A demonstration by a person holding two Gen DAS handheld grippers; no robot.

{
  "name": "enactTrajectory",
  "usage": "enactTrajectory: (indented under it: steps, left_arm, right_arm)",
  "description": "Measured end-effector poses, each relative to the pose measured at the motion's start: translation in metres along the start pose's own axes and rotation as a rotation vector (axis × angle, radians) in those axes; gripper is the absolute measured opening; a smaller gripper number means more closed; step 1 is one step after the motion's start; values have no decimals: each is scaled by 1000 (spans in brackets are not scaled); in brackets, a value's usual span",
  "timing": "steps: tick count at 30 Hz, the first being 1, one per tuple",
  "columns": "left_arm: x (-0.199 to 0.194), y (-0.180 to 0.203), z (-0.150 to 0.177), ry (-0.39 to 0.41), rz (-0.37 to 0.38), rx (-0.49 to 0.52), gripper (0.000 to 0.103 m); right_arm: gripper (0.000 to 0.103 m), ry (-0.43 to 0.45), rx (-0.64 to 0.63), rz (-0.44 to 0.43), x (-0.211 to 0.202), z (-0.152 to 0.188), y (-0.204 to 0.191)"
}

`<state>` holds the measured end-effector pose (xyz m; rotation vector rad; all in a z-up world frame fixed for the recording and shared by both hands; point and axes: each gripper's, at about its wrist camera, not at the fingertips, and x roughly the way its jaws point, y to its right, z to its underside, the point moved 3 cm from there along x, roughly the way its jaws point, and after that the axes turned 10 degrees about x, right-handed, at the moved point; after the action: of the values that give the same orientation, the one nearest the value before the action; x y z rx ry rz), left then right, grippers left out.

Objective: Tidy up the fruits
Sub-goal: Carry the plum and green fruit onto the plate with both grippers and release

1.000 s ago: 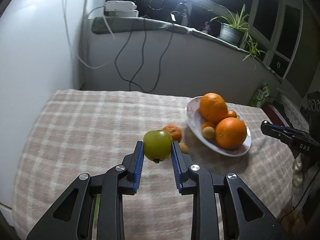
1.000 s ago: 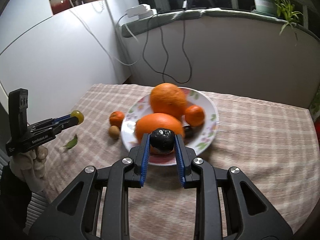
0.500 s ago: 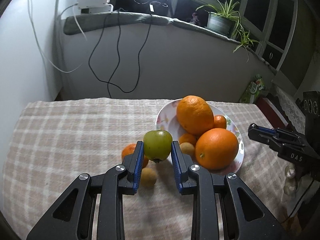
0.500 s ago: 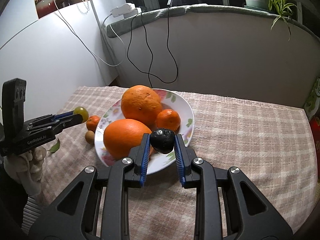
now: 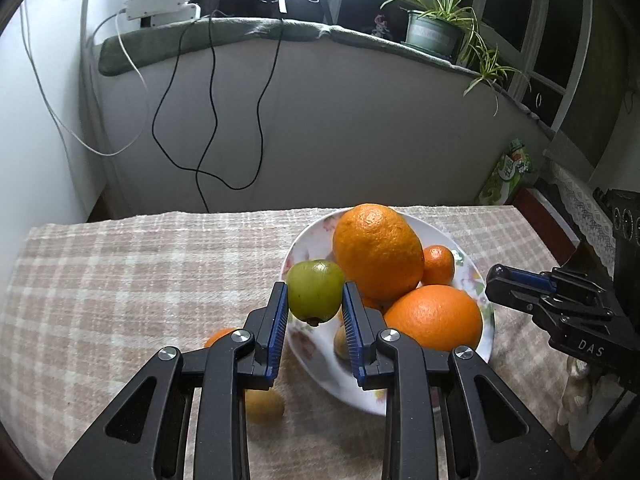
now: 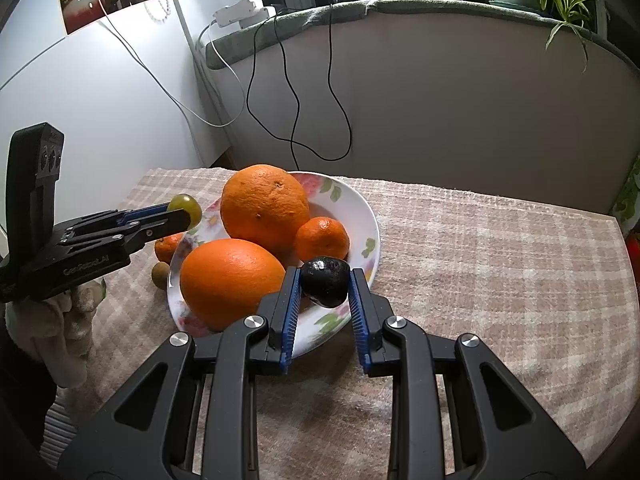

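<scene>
Both jaws are clenched on fruit: the left gripper (image 5: 315,312) grasps a green fruit (image 5: 315,291) over the plate's (image 5: 486,322) near-left rim, and the right gripper (image 6: 325,298) grasps a dark fruit (image 6: 325,281) above its near edge. Delivery seems underway; next, each likely needs lowering into a gap beside the oranges (image 6: 230,280) before letting go.

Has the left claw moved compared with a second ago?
Yes. The left claw, shut on the green fruit, has swung from the bare cloth toward the plate; the fruit now hangs over the plate's near-left rim.
</scene>
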<state>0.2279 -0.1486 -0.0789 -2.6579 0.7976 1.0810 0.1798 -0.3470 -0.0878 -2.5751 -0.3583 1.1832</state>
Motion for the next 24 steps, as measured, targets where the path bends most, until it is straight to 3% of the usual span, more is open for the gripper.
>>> enactTrajectory:
  steps: [18,22,23,24]
  left_arm:
    - [6,0,0,-9,5,-19,26]
    - [7,-1,0,-13,5,-23,31]
    - [7,-1,-1,-11,5,-22,33]
    - [6,-1,-1,-7,3,-23,37]
  right_arm:
    - [26,-8,-33,-1,4,2,-8]
    - [27,-9,-42,3,4,2,-10]
    - [34,-9,-44,5,4,3,-10]
    - [50,-7,-45,8,4,3,-10]
